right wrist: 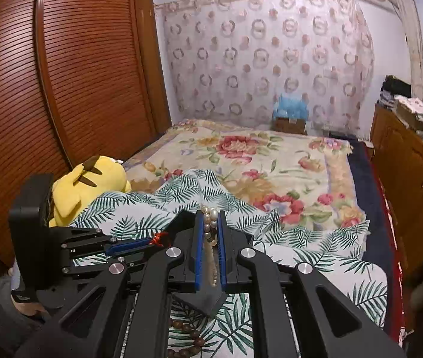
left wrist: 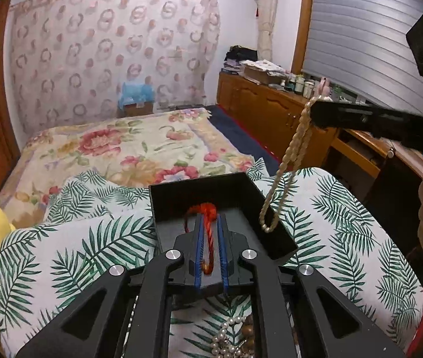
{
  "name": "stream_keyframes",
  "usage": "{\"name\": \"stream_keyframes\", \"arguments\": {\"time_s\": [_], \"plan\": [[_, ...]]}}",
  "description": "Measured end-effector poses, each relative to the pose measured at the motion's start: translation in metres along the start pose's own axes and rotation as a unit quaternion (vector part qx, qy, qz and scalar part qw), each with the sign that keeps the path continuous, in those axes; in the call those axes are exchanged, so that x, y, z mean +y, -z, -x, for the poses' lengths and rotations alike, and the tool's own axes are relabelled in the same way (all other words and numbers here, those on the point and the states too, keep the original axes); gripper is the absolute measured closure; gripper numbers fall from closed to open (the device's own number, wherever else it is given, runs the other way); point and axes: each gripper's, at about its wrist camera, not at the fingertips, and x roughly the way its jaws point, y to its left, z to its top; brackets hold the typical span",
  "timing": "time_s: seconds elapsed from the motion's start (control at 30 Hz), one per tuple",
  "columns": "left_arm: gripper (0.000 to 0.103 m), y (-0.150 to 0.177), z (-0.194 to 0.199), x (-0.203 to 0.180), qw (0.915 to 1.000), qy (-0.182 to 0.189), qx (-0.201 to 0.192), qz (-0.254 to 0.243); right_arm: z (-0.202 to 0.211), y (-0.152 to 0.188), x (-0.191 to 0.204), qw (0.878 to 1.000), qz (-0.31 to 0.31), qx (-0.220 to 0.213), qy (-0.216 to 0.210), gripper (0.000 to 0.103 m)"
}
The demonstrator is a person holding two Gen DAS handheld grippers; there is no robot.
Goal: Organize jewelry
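Palm-leaf cloth (left wrist: 62, 256) on bed, black box (left wrist: 274, 238) on it, left gripper (left wrist: 210, 223) clamped red cord (left wrist: 208, 226) over box, right gripper (right wrist: 210, 217) clamped pearl strand (right wrist: 210, 223) dangling beside box.

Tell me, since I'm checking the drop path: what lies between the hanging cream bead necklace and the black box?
Nothing: in the left wrist view the cream bead necklace dangles from the right hand-held gripper over the black box rim, only air below.

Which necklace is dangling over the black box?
The cream bead necklace, pinched in the right gripper, hangs over the black box. The red cord sits in the left gripper; the pearls lie on the cloth.
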Motion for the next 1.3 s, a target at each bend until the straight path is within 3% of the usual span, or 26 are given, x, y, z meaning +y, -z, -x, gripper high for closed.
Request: {"name": "stream_keyframes", "arguments": {"time_s": [0.03, 0.1, 0.4, 0.73, 0.97, 1.07, 1.3], "plan": [[0.090, 0.001, 0.000, -0.001, 1.0000, 0.000, 0.000, 0.000, -0.004, 0.002, -0.001, 1.000, -0.002, 0.006, -0.002, 0.093], [0.073, 0.000, 0.000, -0.001, 1.0000, 0.001, -0.002, 0.002, -0.013, 0.008, 0.000, 1.000, -0.003, 0.018, -0.004, 0.093], [0.067, 0.012, 0.014, 0.000, 0.9999, -0.012, -0.003, -0.006, -0.042, 0.034, 0.012, 0.998, 0.006, 0.057, -0.004, 0.091], [0.053, 0.043, 0.037, 0.004, 0.9997, -0.019, 0.009, -0.009, -0.026, 0.067, 0.018, 0.999, 0.020, 0.047, -0.008, 0.087], [0.052, 0.069, 0.050, -0.001, 0.9996, -0.021, 0.019, -0.008, -0.021, 0.105, 0.025, 0.997, 0.029, 0.067, -0.018, 0.087], [0.040, 0.080, 0.057, -0.005, 0.9995, -0.023, 0.019, -0.010, -0.027, 0.120, 0.025, 0.996, 0.031, 0.088, -0.016, 0.087], [0.030, 0.101, 0.070, -0.010, 0.9993, -0.031, 0.021, -0.006, -0.042, 0.138, 0.016, 0.991, 0.024, 0.131, -0.019, 0.087]]}}
